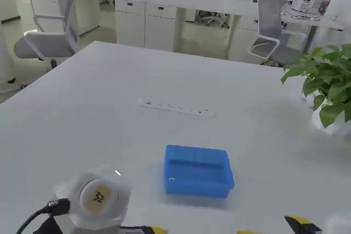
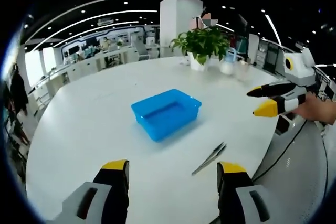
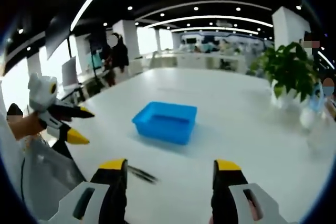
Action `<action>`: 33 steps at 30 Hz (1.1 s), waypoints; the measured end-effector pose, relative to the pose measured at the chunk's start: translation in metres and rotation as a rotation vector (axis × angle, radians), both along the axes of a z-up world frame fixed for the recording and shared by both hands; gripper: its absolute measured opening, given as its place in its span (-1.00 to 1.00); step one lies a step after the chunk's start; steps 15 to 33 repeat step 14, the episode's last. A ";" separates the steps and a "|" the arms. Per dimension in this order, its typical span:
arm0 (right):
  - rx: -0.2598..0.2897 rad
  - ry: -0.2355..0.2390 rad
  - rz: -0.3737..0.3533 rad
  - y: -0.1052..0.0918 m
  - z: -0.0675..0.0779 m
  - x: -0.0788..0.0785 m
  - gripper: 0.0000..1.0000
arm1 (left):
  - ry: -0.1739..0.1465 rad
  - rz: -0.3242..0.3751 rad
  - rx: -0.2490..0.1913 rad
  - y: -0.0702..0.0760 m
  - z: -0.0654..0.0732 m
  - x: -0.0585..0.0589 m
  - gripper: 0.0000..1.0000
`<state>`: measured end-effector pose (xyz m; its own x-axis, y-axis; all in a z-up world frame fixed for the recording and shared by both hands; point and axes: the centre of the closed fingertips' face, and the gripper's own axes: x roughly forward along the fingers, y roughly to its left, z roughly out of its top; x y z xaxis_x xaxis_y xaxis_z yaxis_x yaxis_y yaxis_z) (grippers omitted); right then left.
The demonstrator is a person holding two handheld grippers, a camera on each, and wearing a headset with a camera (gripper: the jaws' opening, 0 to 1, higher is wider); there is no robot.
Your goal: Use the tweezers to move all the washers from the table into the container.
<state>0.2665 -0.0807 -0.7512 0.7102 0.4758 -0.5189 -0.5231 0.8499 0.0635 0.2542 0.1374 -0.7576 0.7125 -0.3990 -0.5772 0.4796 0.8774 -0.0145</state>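
While both hand-held grippers gape empty, tweezers lie near the blue container, plant beyond.

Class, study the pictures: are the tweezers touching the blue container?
Apart. The left gripper view shows a strip of bare white table between the tweezers and the blue container.

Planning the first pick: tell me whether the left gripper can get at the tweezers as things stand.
Probably yes. The tweezers lie flat on the bare table just ahead of the left gripper, whose fingers stand open; nothing lies between them.
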 end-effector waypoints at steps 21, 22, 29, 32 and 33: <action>0.033 -0.008 -0.087 -0.015 0.000 0.006 0.63 | -0.097 0.201 0.017 0.034 0.008 -0.001 0.87; 0.033 -0.008 -0.087 -0.015 0.000 0.006 0.63 | -0.097 0.201 0.017 0.034 0.008 -0.001 0.87; 0.033 -0.008 -0.087 -0.015 0.000 0.006 0.63 | -0.097 0.201 0.017 0.034 0.008 -0.001 0.87; 0.033 -0.008 -0.087 -0.015 0.000 0.006 0.63 | -0.097 0.201 0.017 0.034 0.008 -0.001 0.87; 0.033 -0.008 -0.087 -0.015 0.000 0.006 0.63 | -0.097 0.201 0.017 0.034 0.008 -0.001 0.87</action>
